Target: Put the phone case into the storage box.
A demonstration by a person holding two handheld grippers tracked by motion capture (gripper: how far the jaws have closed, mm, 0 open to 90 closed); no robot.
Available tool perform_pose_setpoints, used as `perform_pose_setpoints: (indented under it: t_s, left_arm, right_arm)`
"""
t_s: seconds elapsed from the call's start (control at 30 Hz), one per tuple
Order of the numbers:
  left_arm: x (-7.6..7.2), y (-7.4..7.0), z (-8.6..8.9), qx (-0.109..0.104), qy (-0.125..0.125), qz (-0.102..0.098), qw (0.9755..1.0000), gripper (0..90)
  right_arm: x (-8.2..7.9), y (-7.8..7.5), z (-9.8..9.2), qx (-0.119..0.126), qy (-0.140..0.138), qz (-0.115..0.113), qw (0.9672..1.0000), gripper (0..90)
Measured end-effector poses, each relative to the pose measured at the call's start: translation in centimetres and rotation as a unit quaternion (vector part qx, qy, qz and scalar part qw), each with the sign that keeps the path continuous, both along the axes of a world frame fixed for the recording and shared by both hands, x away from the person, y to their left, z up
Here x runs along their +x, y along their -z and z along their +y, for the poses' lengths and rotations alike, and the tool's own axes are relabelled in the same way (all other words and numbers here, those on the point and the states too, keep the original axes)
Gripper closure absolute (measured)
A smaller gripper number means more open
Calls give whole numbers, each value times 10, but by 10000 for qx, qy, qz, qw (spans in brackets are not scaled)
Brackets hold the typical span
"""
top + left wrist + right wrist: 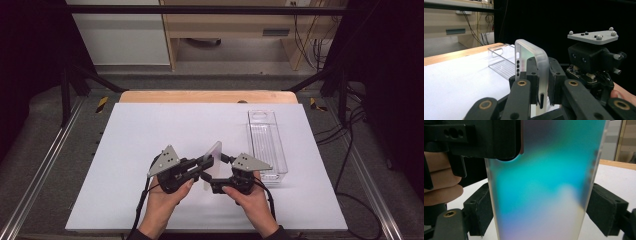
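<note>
Both grippers meet over the near middle of the white table (150,130), each held in one hand. Between them a translucent phone case (212,159) stands on edge, off the table.

High view: the left gripper (200,169) and right gripper (216,176) converge on the case from either side. A clear plastic tray (266,142) lies on the table to the right, just beyond the right gripper and apart from the case.

Left gripper view: the jaws are closed to a narrow gap on the case (534,62), gripping its frosted rim edge-on; button cut-outs show along that rim. The right gripper's body and its grey plate (594,37) stand just beside, with the tray (501,62) behind.

Right gripper view: the jaws are spread wide, and their pads press the two long edges of the case (541,190), whose flat back shows an iridescent teal-to-violet sheen. The left gripper (496,142) clamps the upper corner; the left hand (439,185) is behind.

No brand, label or writing is legible
</note>
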State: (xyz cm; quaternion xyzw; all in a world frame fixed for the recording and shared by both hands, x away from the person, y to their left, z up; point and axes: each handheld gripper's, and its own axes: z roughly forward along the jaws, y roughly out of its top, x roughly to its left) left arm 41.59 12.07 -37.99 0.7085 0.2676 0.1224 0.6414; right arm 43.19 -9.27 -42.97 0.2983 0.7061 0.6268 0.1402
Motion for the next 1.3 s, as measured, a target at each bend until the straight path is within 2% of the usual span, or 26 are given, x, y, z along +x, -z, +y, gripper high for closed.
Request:
perform_pose_setpoints:
  t_s: [0.4, 0.97, 1.3]
  left_arm:
    - [-1, 1, 1, -2, 6, -20, 10000, 810]
    - [-1, 3, 0, 20, -15, -45, 10000, 811]
    - [0, 4, 1, 31, -33, -5, 10000, 808]
  right_arm:
    - [-1, 0, 1, -5, 6, -3, 10000, 170]
    - [0, -2, -1, 165, 38, 19, 9999, 161]
    - [-1, -3, -1, -33, 101, -73, 9999, 172]
